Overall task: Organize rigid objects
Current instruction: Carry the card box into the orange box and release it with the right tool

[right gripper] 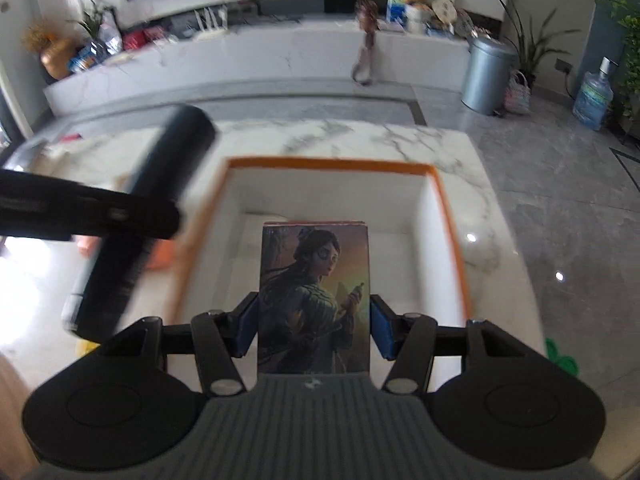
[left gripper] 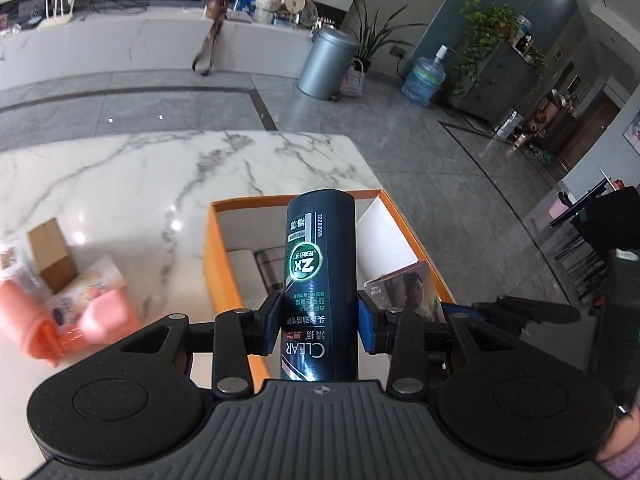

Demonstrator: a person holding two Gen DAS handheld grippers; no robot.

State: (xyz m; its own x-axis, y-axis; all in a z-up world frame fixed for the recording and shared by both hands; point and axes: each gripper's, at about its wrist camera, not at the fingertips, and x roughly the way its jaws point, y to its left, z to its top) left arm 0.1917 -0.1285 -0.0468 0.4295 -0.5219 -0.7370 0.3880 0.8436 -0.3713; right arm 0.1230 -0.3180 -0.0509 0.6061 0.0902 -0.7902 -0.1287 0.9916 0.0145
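Left wrist view: a marble table (left gripper: 120,176) on grey floor tiles carries an orange box (left gripper: 224,264). The left gripper (left gripper: 320,320) is clamped on a dark bottle (left gripper: 318,280) above the box.

Right wrist view: over the same box (right gripper: 452,232), the right gripper (right gripper: 314,324) pinches a picture card box (right gripper: 314,300).

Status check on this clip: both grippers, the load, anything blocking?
Left hand-held gripper shut on dark green shampoo bottle. Right hand-held gripper shut on illustrated card box. Both over open orange-rimmed box; nothing blocking.
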